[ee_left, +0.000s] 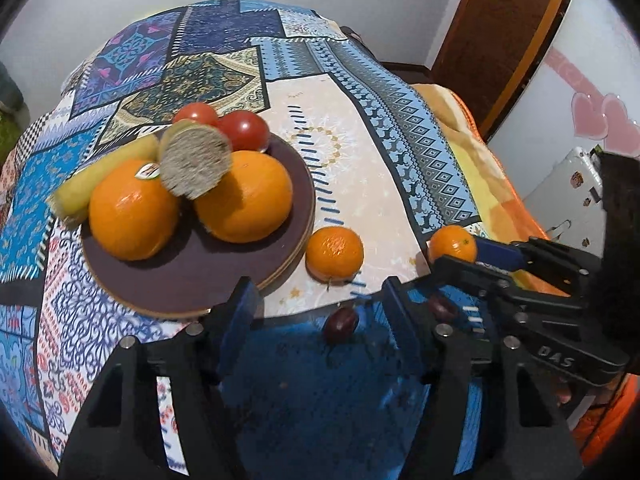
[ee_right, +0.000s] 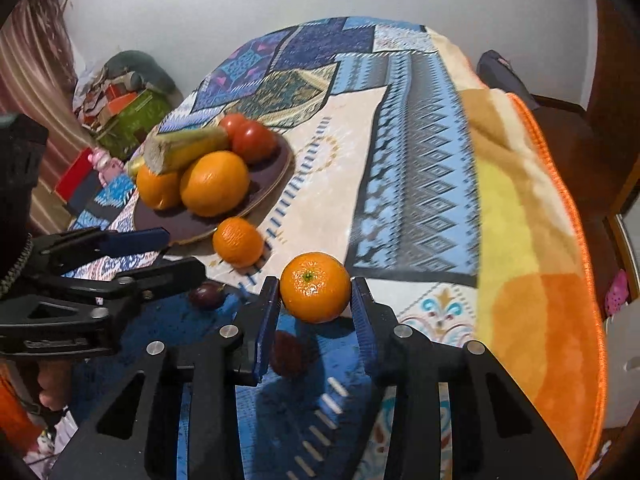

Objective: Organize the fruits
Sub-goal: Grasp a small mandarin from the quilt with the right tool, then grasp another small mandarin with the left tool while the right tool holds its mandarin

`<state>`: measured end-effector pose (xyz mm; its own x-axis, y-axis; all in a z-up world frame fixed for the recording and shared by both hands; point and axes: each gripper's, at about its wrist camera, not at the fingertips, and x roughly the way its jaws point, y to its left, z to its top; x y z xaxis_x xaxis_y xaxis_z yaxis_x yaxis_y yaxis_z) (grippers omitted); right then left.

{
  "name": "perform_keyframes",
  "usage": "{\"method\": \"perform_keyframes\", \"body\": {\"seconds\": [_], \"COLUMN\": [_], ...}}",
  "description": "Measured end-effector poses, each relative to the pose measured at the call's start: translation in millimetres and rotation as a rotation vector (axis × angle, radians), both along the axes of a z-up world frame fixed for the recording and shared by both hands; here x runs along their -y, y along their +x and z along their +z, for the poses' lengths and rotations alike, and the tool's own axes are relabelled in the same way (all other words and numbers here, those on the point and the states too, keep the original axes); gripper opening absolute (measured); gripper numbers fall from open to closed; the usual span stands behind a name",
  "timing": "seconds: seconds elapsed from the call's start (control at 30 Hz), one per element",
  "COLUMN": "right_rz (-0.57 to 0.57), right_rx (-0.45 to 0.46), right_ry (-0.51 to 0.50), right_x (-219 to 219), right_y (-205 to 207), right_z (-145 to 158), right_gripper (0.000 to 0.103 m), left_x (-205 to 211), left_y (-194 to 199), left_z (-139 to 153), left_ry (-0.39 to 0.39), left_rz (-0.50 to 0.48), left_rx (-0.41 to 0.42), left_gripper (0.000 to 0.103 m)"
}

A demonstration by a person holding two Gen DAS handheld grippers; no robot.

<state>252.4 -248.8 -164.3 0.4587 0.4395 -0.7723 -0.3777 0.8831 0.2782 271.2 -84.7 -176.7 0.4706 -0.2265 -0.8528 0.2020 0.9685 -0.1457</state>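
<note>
Left wrist view: a patchwork cloth point(ee_left: 224, 80) in blues, cream and purple covers the table, with an orange-and-yellow blanket point(ee_left: 480, 168) hanging off its right edge. Behind it is a pale wall, a brown door point(ee_left: 500, 32) at far right, and pink heart stickers point(ee_left: 608, 124) on a white surface. A dark round plate point(ee_left: 192, 280) sits left of centre holding two oranges point(ee_left: 134, 210), two tomatoes point(ee_left: 244, 130) and yellow-green stalks point(ee_left: 192, 164) with cut ends. A mandarin point(ee_left: 335, 254) lies on the cloth just beside the plate's right rim. A dark grape point(ee_left: 341, 324) lies near, between the open fingers of the left gripper point(ee_left: 320, 304), which touch nothing. At right, the right gripper point(ee_left: 476, 258) is clamped on a second mandarin point(ee_left: 453, 243).

Right wrist view: the right gripper point(ee_right: 316, 300) has its blue pads pressed on both sides of the second mandarin point(ee_right: 315, 287), which is above the near part of the cloth point(ee_right: 400, 160). Another grape point(ee_right: 289, 354) lies below it. The plate point(ee_right: 192, 222) is at far left, the loose mandarin point(ee_right: 238, 242) by its rim. The left gripper point(ee_right: 160, 252) enters from the left. Clutter is piled against the far-left wall beside a striped curtain point(ee_right: 36, 60).
</note>
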Motion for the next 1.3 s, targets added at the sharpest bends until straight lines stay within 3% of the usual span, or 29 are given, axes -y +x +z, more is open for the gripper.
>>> {"method": "perform_keyframes", "body": {"seconds": [0.13,0.57,0.63,0.97,1.3], "right_rz": [-0.015,-0.006,-0.009,-0.01,-0.009], "right_rx": [0.001,-0.017,-0.019,-0.021,-0.026], "right_ry": [0.015,0.053,0.06,0.069,0.062], "right_x": [7.1,9.5,11.0,13.0,11.4], "right_y": [2.8,7.6,8.8,8.6,9.4], "right_z": [1.2,-2.6,-2.3,-2.6,-4.4], "right_gripper": [0.033,0.033,0.033,0.033,0.033], "left_x": [9.1,29.4,30.2,31.2,31.5], "left_y": [8.8,24.2,25.5,34.8,39.8], "left_z": [-4.9,-10.4,-10.8,-31.4,-29.5], "left_ry": [0.022,0.085,0.075,0.05,0.03], "left_rz": [-0.013,-0.045,-0.042,-0.015,-0.007], "left_rx": [-0.005,0.011,0.0,-0.089,-0.078], "left_gripper": [0.056,0.052,0.046,0.04,0.037]}}
